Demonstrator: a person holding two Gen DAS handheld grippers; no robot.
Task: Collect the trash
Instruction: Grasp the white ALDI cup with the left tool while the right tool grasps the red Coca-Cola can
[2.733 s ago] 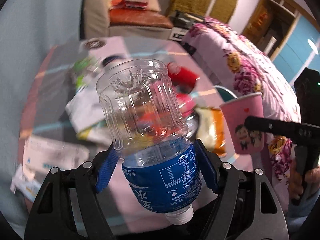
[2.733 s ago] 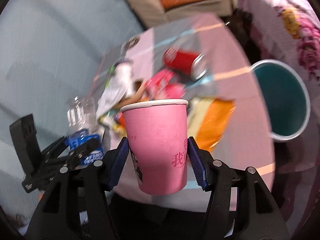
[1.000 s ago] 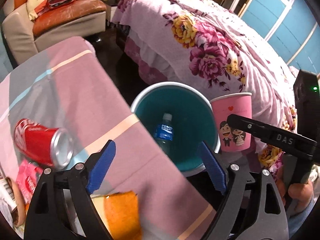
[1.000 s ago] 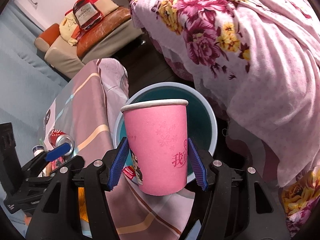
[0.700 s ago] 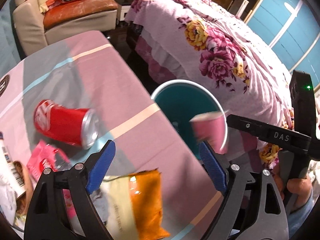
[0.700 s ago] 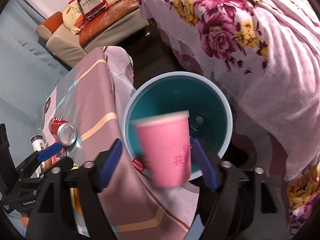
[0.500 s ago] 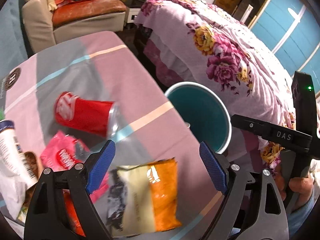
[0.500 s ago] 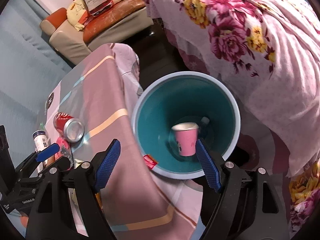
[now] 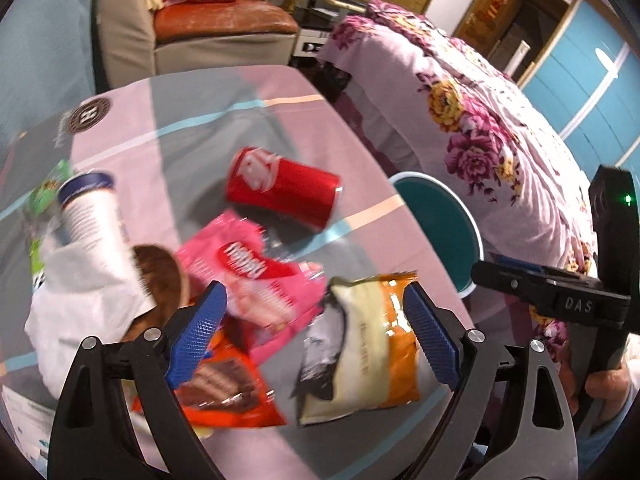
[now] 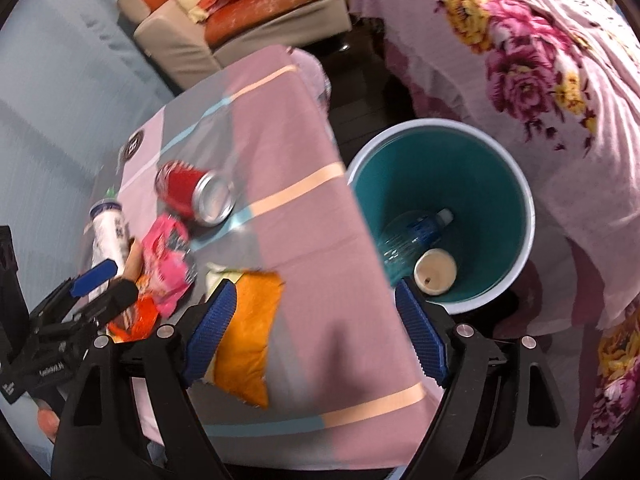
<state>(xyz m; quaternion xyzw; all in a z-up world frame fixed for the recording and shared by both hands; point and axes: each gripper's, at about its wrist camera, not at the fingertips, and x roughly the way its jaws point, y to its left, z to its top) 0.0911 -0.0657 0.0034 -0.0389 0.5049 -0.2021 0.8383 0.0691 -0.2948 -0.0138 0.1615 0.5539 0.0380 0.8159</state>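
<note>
My left gripper (image 9: 314, 300) hangs over the trash on the table, its jaws opening with nothing pressed between them. Below it lie a pink wrapper (image 9: 248, 276), an orange-and-white snack bag (image 9: 372, 340) and an orange-red wrapper (image 9: 228, 384). A red can (image 9: 280, 190) lies on its side beyond them. My right gripper (image 10: 316, 294) is over the table's edge, its jaws opening and empty. To its right, the teal bin (image 10: 528, 216) on the floor holds a water bottle (image 10: 416, 232) and the pink cup (image 10: 435, 272).
A white bottle (image 9: 94, 216) and white paper (image 9: 80, 292) lie at the table's left. The pink-and-grey tablecloth (image 10: 304, 160) ends just left of the bin. A flowered bed (image 9: 480, 120) stands to the right, and a sofa (image 9: 216, 28) behind the table.
The right gripper let go of the pink cup, which fell into the bin beside the bottle. Both grippers have swung from over the bin back over the table's litter.
</note>
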